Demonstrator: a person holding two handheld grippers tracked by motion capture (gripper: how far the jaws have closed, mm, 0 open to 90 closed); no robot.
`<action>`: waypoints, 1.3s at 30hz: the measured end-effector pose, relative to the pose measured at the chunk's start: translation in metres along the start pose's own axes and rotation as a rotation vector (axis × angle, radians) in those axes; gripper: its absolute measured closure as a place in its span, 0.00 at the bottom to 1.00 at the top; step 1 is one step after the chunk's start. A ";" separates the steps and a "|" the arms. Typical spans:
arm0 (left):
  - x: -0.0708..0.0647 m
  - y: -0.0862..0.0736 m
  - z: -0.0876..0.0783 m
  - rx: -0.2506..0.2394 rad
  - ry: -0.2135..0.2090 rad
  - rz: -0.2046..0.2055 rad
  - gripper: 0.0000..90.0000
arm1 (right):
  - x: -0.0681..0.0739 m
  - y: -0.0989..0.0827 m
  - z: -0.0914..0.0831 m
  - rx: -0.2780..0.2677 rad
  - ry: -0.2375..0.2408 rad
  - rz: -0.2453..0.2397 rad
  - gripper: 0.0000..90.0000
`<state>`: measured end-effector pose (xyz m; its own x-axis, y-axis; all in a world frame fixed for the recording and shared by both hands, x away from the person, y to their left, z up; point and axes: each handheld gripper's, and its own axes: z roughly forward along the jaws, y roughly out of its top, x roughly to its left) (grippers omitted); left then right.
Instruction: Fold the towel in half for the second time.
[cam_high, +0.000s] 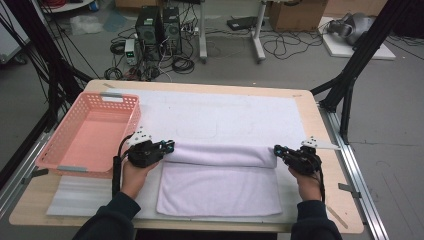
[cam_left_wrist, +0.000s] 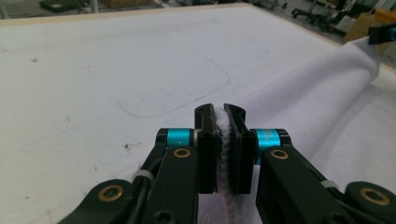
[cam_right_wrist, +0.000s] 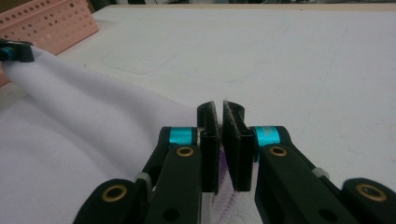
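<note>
The towel (cam_high: 218, 190) lies on the table (cam_high: 330, 150) near the person, one fold made and its far edge a raised roll. The left hand-held gripper (cam_high: 170, 146) and the right hand-held gripper (cam_high: 276, 149) each pinch one end of this fold, jaws pressed together on cloth. More folding and the pink basket (cam_high: 87, 132) probably remain

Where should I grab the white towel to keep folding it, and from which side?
Grip the towel at the two ends of its raised fold, coming in from the short sides. The left hand-held gripper and right hand-held gripper already pinch there; the fold runs straight between them.
</note>
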<state>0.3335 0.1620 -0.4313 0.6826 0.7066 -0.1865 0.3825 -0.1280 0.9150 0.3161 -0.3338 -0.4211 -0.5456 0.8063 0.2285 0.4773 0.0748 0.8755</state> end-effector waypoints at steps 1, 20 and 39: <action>0.000 0.000 0.000 0.005 0.002 0.003 0.93 | 0.000 0.000 -0.001 -0.002 0.001 0.002 0.94; -0.013 -0.013 -0.016 -0.016 -0.004 0.033 0.93 | 0.015 -0.005 -0.019 -0.011 -0.005 -0.054 0.94; -0.049 -0.027 -0.054 0.005 -0.082 0.084 0.92 | 0.041 -0.027 -0.066 0.039 0.020 -0.122 0.95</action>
<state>0.2560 0.1682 -0.4280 0.7612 0.6337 -0.1380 0.3243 -0.1878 0.9271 0.2352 -0.3414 -0.4075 -0.6149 0.7778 0.1303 0.4330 0.1948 0.8801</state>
